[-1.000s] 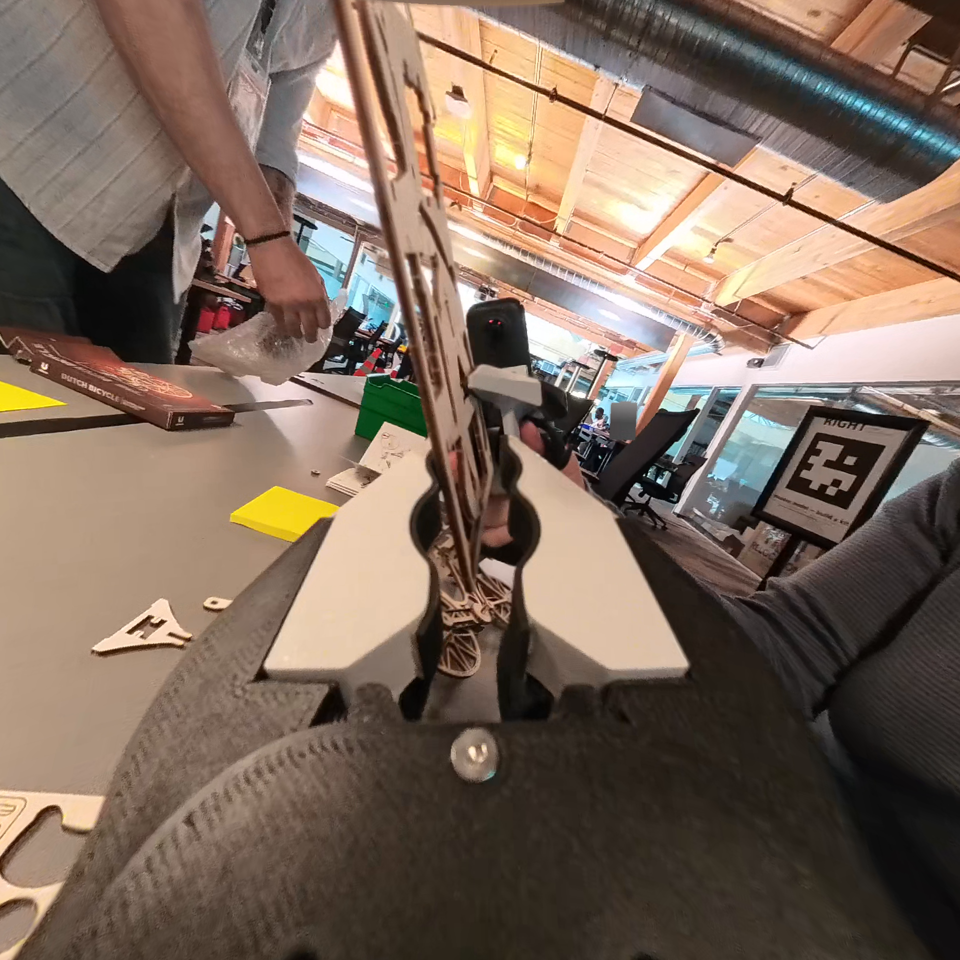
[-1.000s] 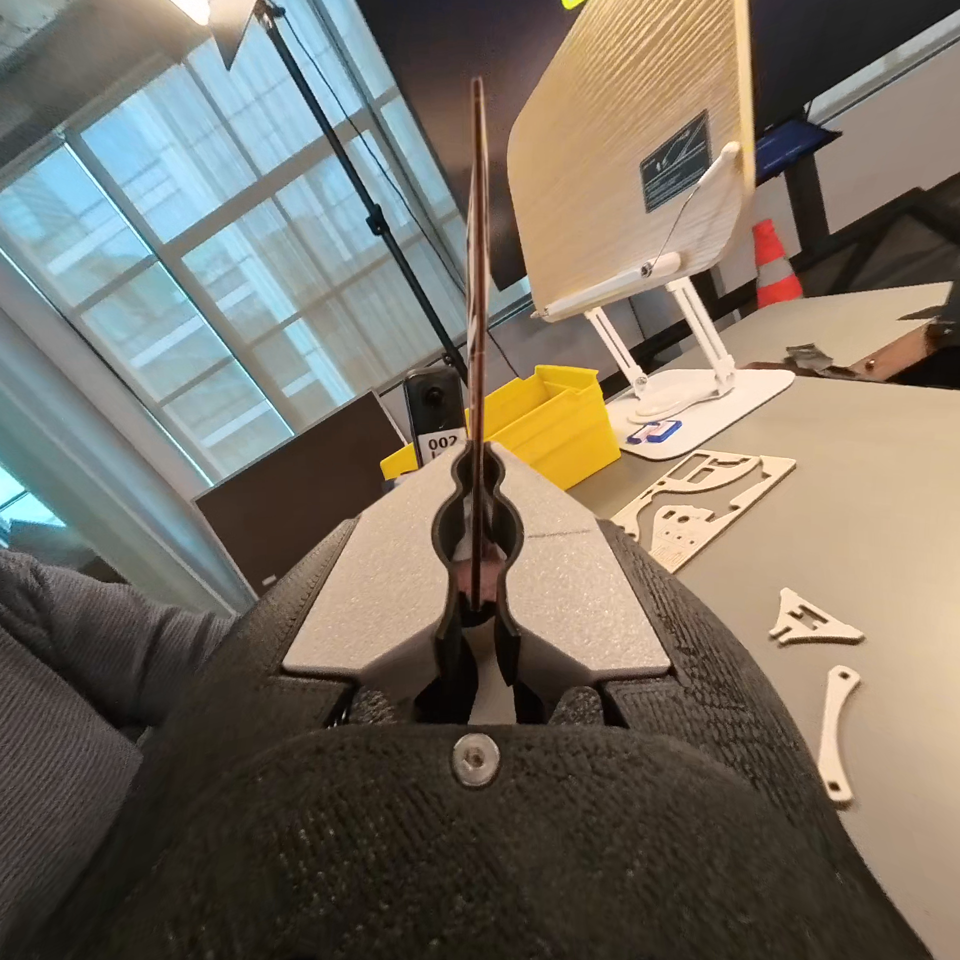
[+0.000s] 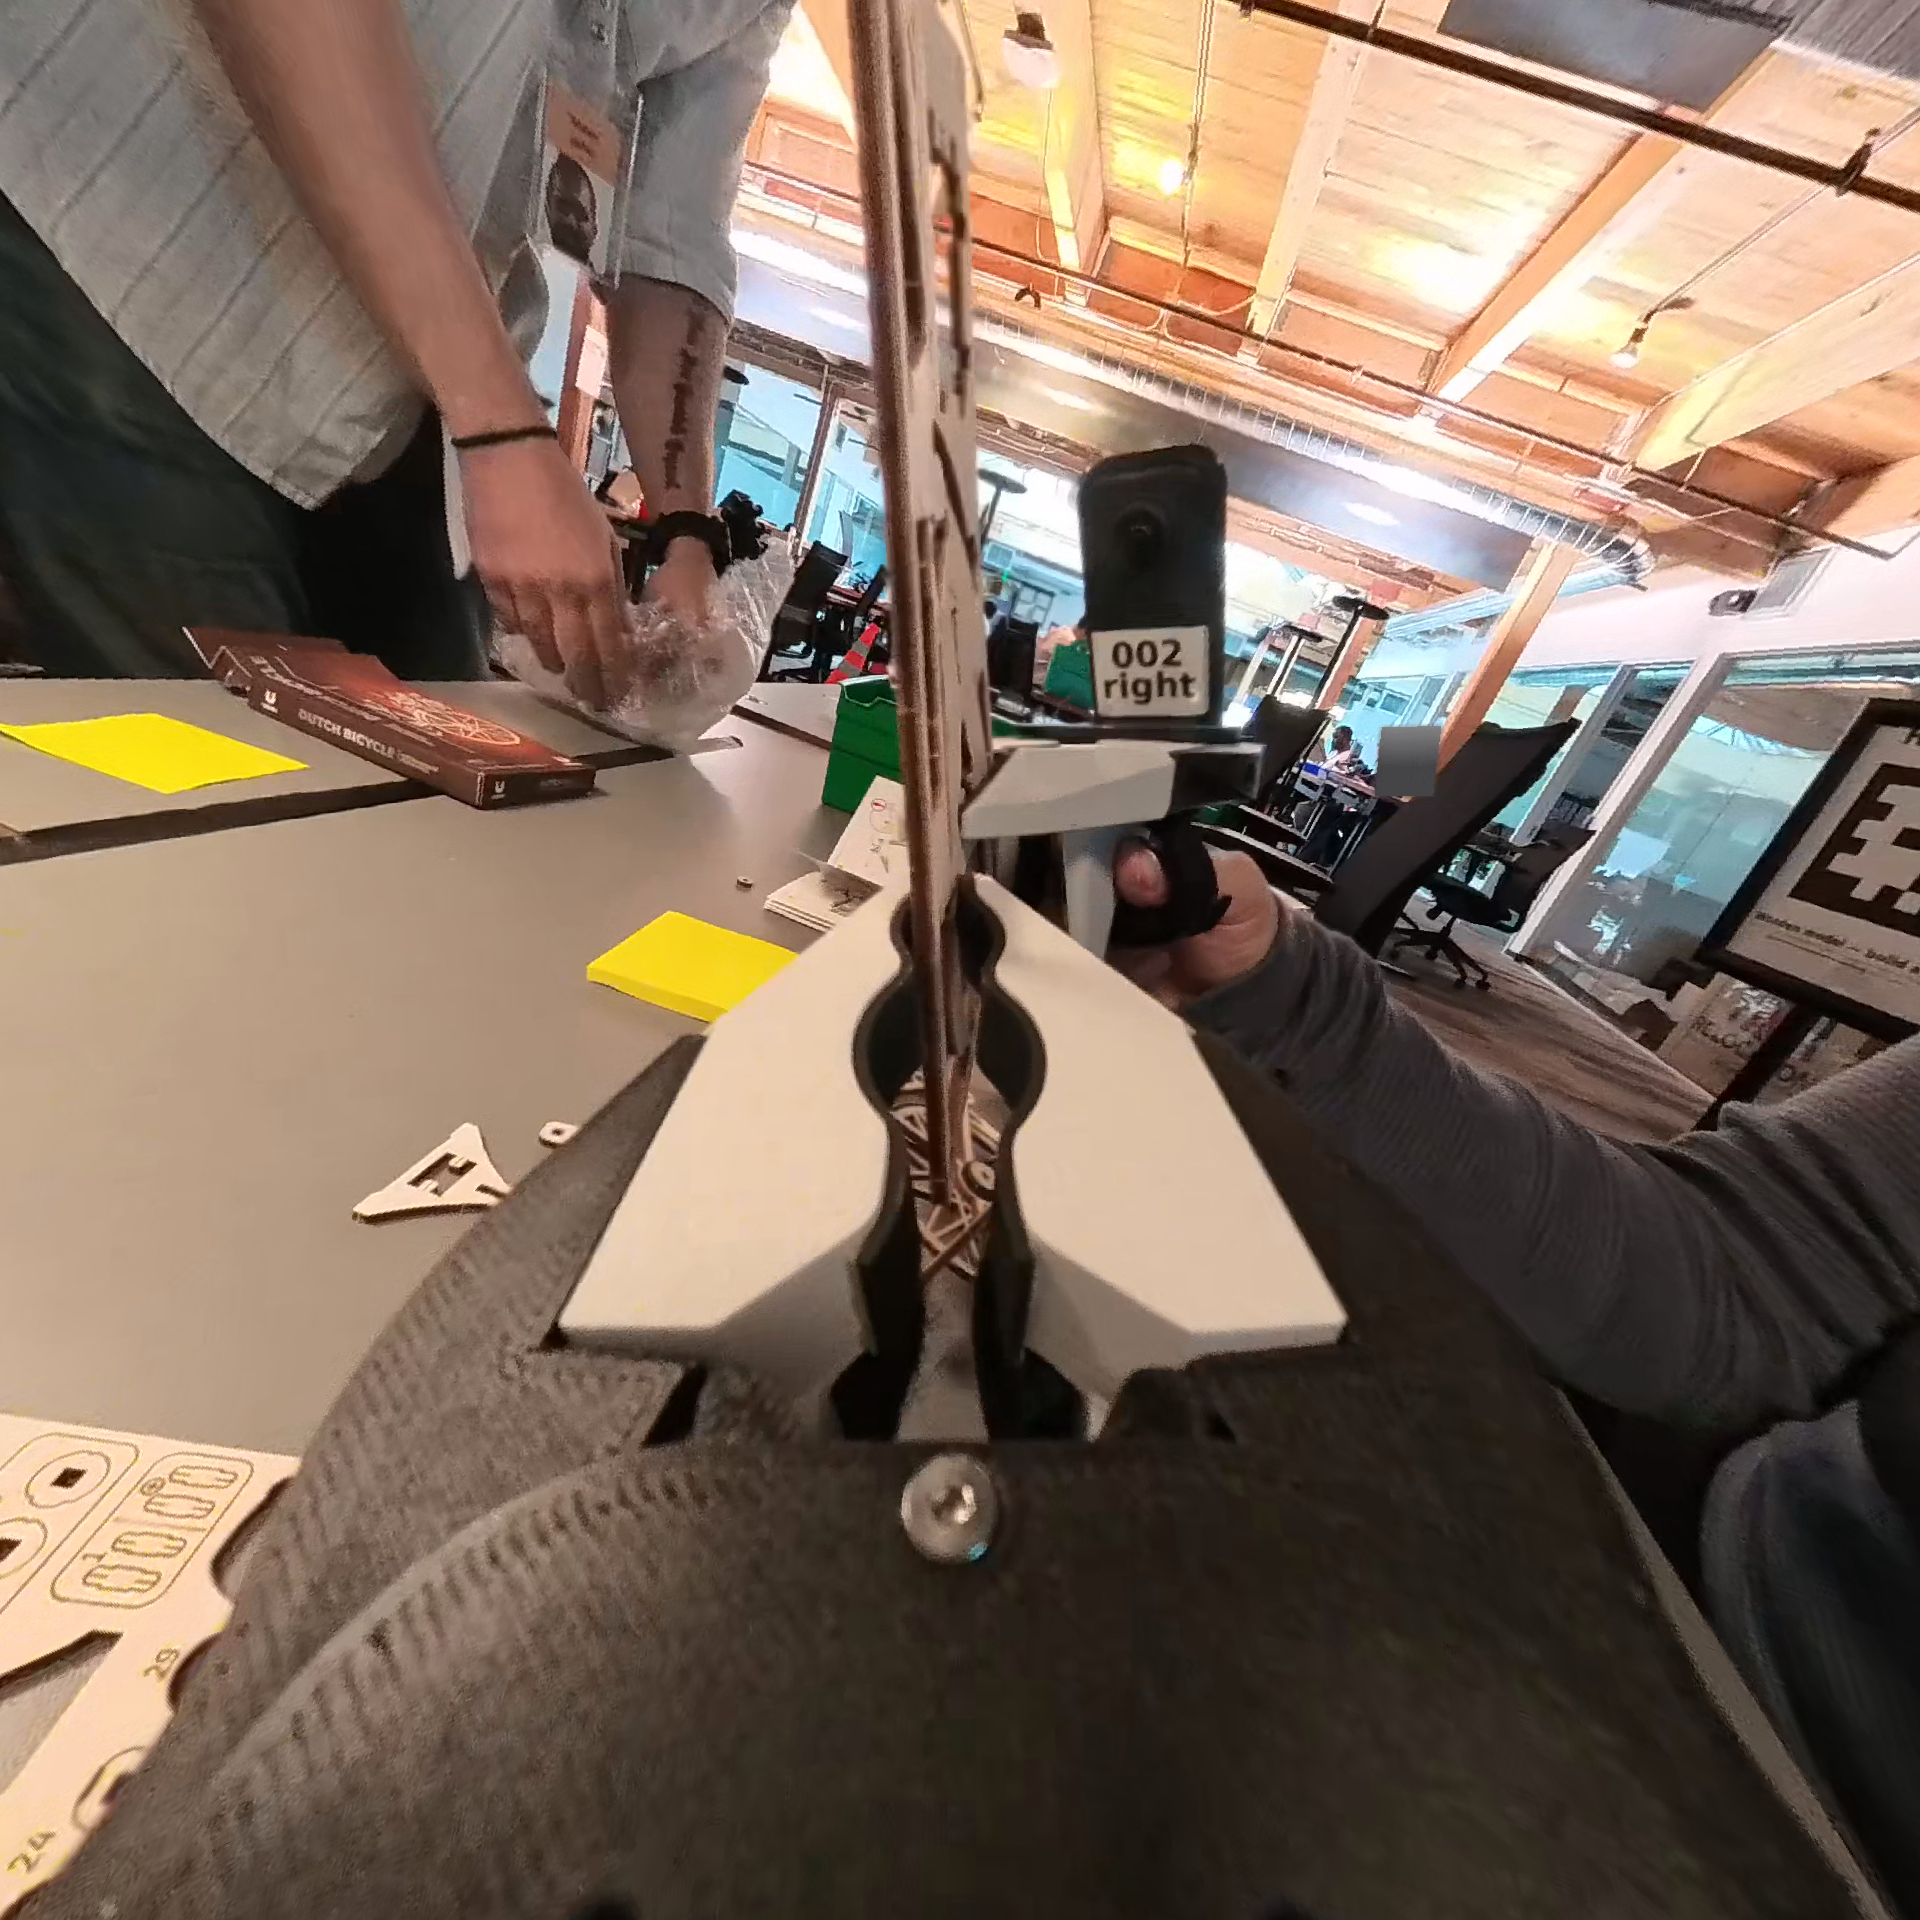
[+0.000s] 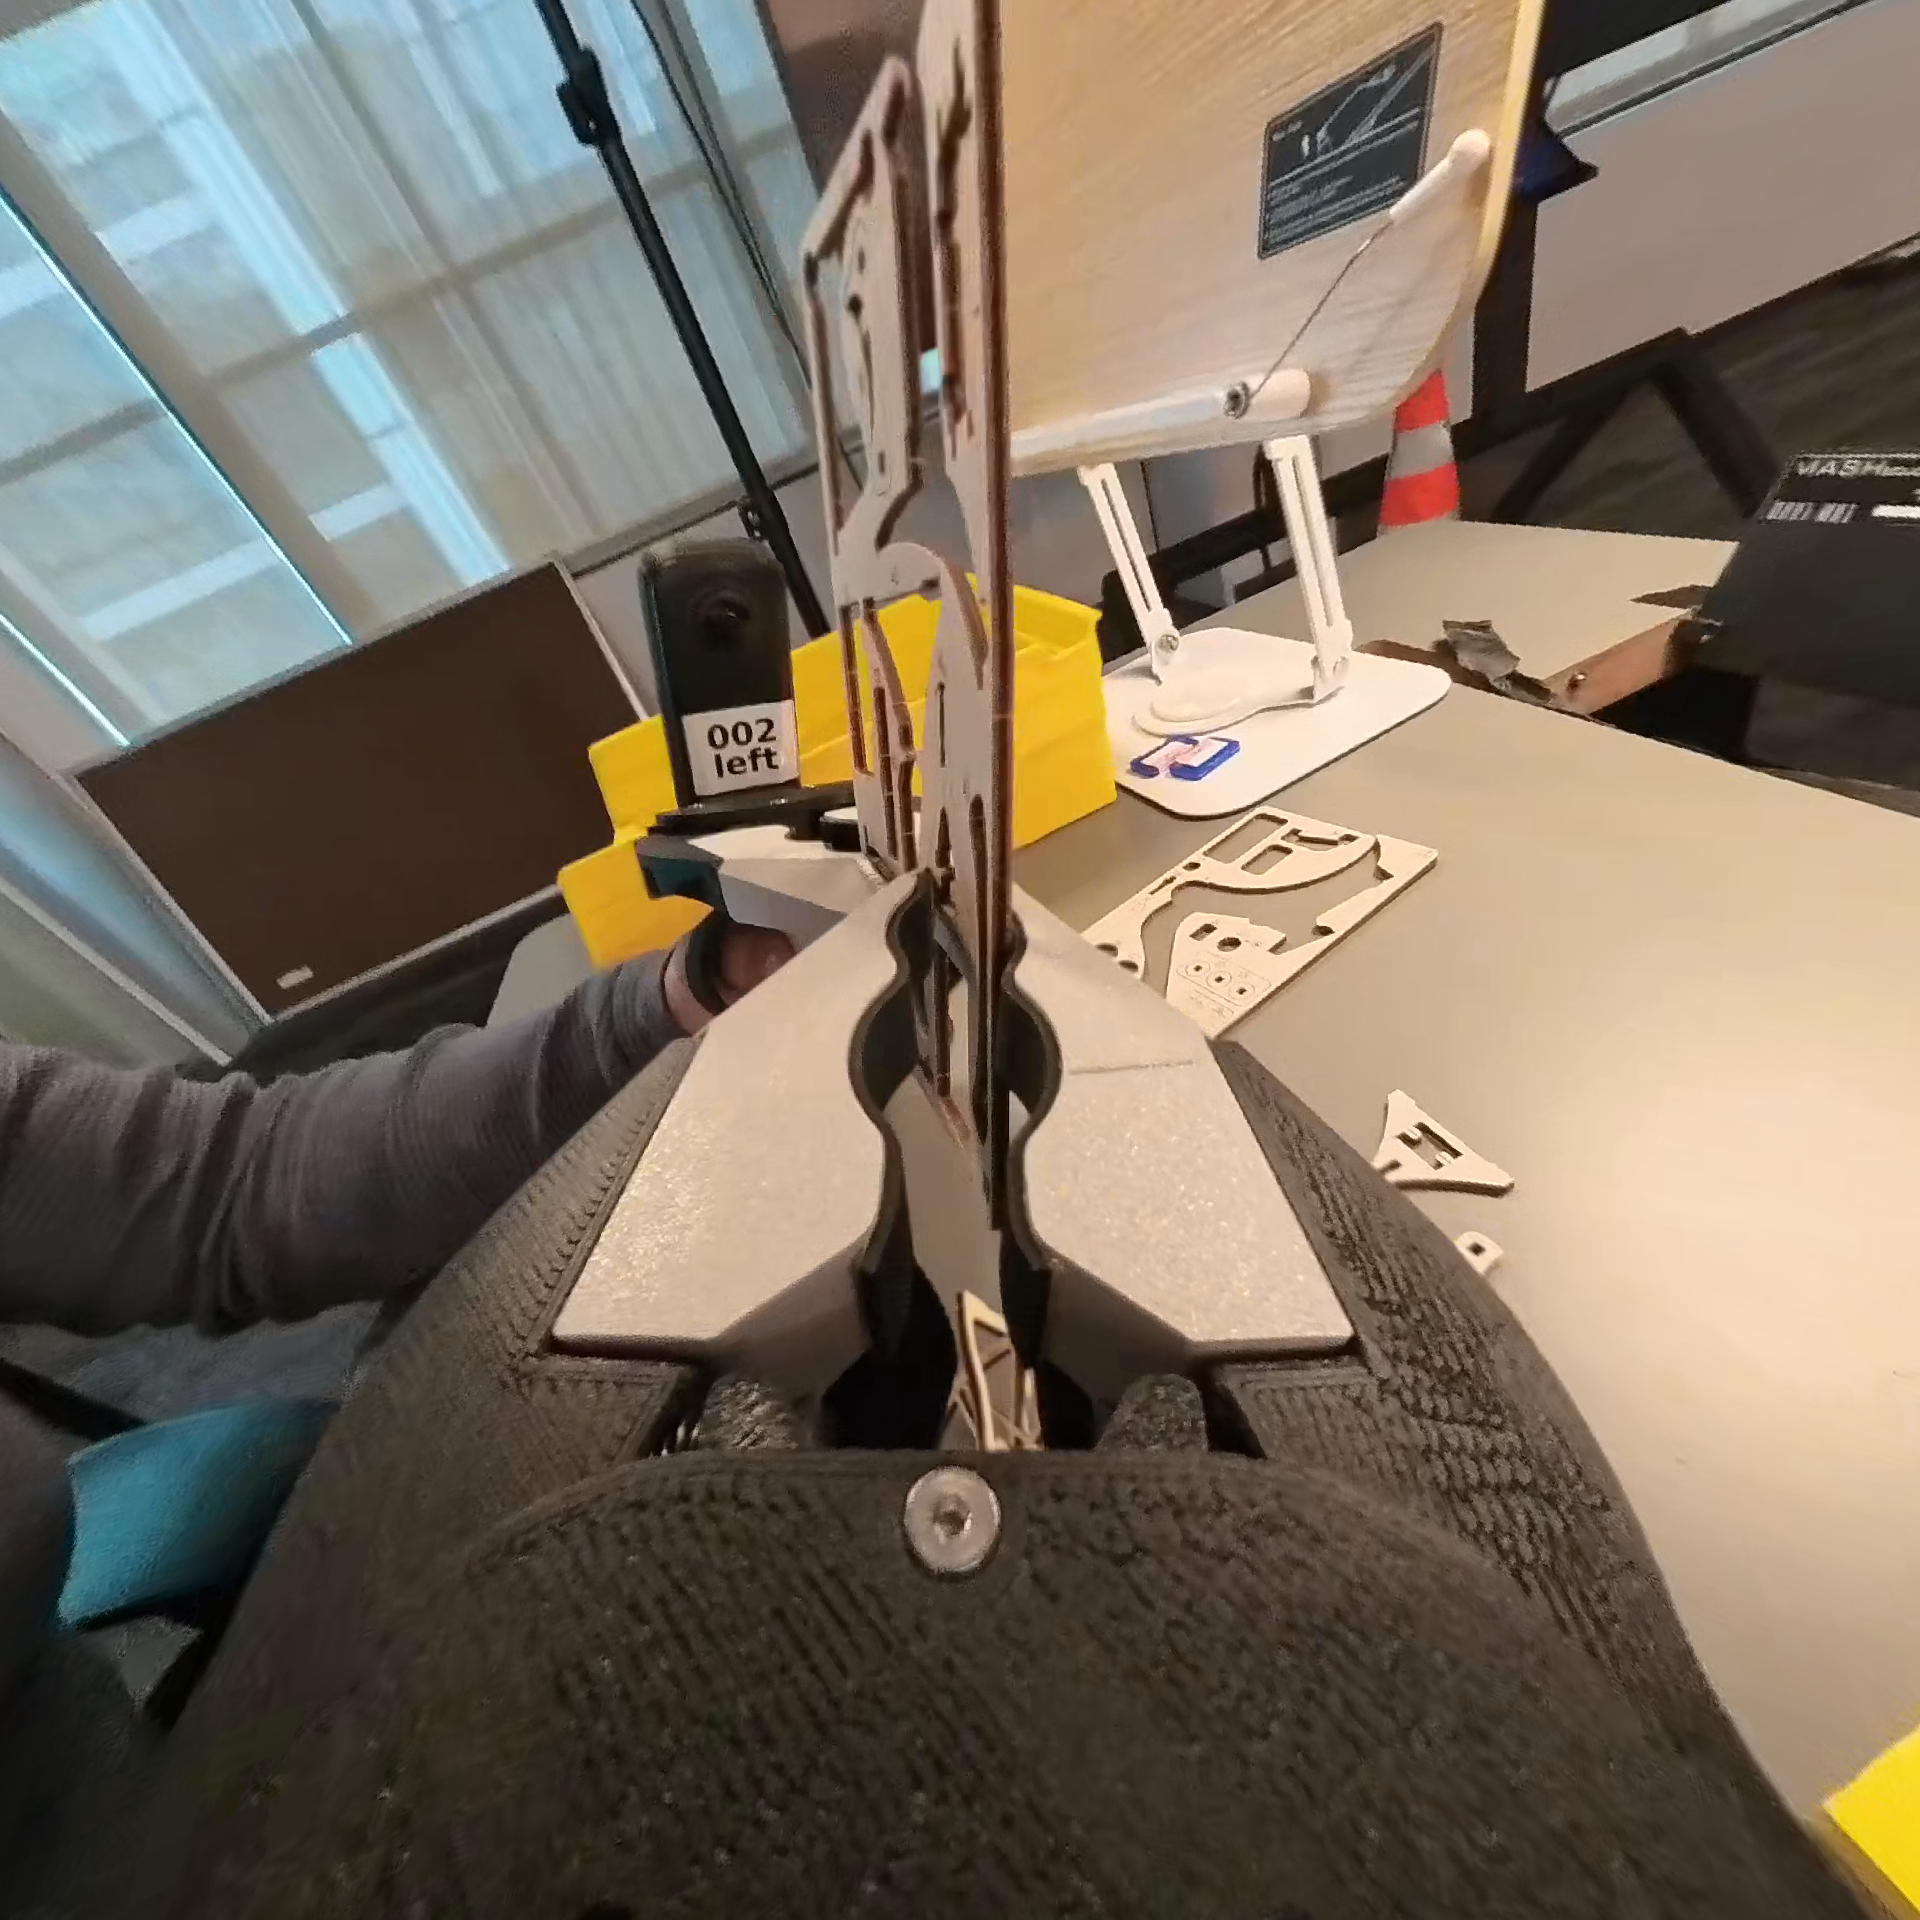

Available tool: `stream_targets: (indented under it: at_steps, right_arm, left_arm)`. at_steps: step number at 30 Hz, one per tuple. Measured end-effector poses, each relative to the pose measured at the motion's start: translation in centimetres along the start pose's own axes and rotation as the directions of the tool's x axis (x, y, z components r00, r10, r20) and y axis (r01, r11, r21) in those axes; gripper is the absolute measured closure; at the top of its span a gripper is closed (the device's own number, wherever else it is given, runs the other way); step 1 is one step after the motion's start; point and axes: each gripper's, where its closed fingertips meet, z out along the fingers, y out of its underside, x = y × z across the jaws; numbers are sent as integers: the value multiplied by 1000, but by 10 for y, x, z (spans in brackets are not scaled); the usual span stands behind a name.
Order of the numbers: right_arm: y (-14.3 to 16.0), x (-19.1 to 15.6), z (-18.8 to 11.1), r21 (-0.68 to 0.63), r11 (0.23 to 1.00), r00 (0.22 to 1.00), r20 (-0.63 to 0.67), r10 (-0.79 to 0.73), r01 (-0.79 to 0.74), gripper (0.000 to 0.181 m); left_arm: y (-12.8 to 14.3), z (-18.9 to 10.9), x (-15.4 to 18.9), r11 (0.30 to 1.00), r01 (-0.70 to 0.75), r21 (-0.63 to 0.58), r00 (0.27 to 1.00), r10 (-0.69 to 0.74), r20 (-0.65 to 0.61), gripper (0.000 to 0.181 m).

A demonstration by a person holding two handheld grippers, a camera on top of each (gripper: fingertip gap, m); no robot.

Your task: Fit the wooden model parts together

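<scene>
Both grippers hold one upright laser-cut plywood sheet (image 3: pixel 925 623) edge-on: the left gripper (image 3: pixel 951 925) and right gripper (image 4: pixel 961 914) each have jaws clamped on it. Likely a part is being freed; next needs careful twisting.

Open-plan office used as a workshop. Exposed timber ceiling beams (image 3: pixel 1558 239) ran overhead, with glass-walled rooms (image 3: pixel 1683 831) and black office chairs (image 3: pixel 1455 831) behind. A large grid window (image 4: pixel 260 364) filled the opposite wall, fronted by a light-stand pole (image 4: pixel 665 270). The grey surface (image 3: pixel 312 987) carried laser-cut plywood sheets (image 4: pixel 1257 914), small loose cut-outs (image 3: pixel 436 1179), yellow sticky-note pads (image 3: pixel 686 961), a brown kit box (image 3: pixel 416 727), yellow parts bins (image 4: pixel 1049 717) and a white book stand (image 4: pixel 1278 665). An orange traffic cone (image 4: pixel 1423 457) stood on the floor, and a framed marker sign (image 3: pixel 1829 862) stood on an easel.
</scene>
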Motion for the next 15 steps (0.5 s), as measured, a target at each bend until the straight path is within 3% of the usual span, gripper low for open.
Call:
stream_targets:
  at_steps: [6, 11, 15]
  right_arm:
    - [0, 2, -1, -62, 995, 992, -94, -86, 80, 175]
    - [-2, 4, 3, -59, 996, 986, -152, -71, 63, 175]
    - [-3, 1, 5, -49, 997, 988, -141, -58, 51, 175]
  left_arm:
    - [-2, 1, -2, 994, -107, -29, 990, 109, 88, 180]
    - [-5, -2, -6, 978, -203, -55, 966, 209, 152, 179]
    - [-6, -4, -4, 975, -216, -59, 966, 222, 134, 179]
